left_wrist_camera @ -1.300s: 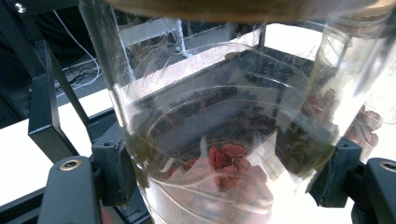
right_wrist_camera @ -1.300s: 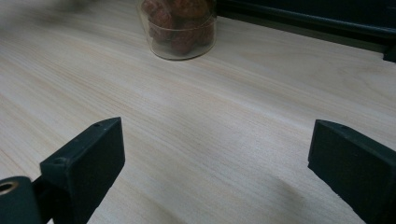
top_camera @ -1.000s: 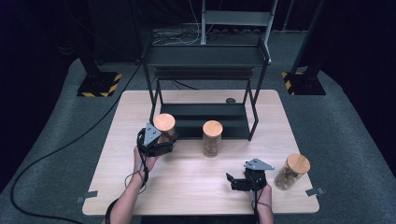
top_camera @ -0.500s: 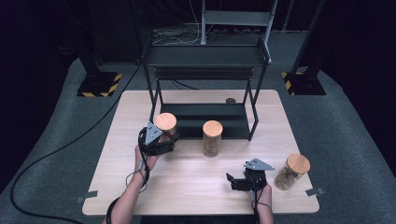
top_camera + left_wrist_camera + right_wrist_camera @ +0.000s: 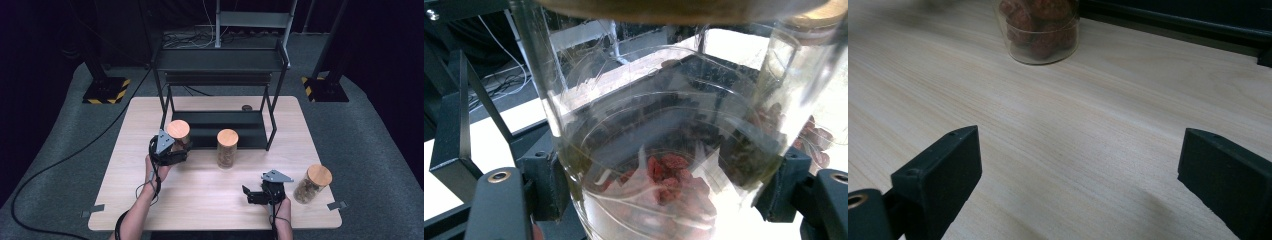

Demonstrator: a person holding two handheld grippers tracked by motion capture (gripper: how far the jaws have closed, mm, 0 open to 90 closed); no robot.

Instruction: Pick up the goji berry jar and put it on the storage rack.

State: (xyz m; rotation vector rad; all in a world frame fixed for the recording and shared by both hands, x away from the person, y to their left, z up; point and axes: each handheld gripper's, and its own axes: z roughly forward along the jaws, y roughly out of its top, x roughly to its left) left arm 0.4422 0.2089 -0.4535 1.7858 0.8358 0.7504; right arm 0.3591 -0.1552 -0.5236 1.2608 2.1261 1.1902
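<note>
There were 3 glass jars with wooden lids: the left jar point(image 5: 178, 134), the middle jar point(image 5: 227, 148) and the right jar point(image 5: 313, 183). There were 1 black shelf rack point(image 5: 220, 65), 1 table point(image 5: 200, 200) and 2 grippers.

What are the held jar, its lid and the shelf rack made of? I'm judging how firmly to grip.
The jar in the left gripper looks like clear glossy glass or hard plastic: you see through it, with bright reflections. Its lid seems matte light wood or cork. The shelf rack looks like black-painted metal, with thin straight bars.
</note>
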